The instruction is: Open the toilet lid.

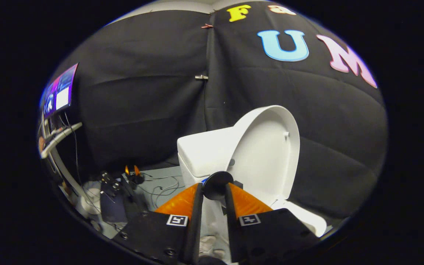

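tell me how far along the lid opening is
Done, by the look of it: the toilet lid stands raised, nearly upright, its inner face showing, beside the tank. In hand: the gripper has its fingers pressed on a black knob. Left: let go and pull back, perhaps after tipping the lid fully against the tank.

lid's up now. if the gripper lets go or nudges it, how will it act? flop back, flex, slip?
The lid looks like a rigid white shell, so it probably swings as one piece rather than flexing. It stands raised, near the tank, so it may stay up, though a forward nudge could drop it. Its surface looks glossy, likely slippery. The gripper fingers sit close around a black round knob; whether they press on it is unclear.
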`<state>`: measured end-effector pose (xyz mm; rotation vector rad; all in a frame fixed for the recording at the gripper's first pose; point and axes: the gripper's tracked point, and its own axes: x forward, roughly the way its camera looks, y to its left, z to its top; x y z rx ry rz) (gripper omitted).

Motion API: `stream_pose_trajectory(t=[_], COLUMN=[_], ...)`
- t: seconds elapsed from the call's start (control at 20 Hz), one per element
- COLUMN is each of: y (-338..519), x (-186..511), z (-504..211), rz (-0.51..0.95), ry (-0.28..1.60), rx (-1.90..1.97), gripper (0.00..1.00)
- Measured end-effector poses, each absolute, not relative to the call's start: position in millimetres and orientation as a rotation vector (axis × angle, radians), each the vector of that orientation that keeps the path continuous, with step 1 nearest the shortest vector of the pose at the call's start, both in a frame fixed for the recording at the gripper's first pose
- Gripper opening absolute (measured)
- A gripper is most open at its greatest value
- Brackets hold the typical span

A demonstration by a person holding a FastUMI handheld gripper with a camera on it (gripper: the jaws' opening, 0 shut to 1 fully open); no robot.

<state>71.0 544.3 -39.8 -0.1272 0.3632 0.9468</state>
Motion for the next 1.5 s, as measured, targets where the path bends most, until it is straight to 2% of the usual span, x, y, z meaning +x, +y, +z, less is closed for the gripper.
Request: stream_pose_trajectory(t=[0.2,0.5,0.65,0.8,1.05,1.5], y=[540.2,514.7,480.9,426.0,295.3,86.3], x=[67.7,72.1,81.8,88.3,108.9,100.4], z=[-33.3,5.0,25.7,52.2,89.2,62.6], rz=[0.945,0.913,0.845,0.739,0.471,0.108], ry=[0.319,0.227,0.163,0.109,-0.014,-0.032], rx=[-0.139,-0.075,-0.06,-0.034,-0.049,-0.091], gripper=[0.93,0.91,1.0,0.99,0.99,0.99])
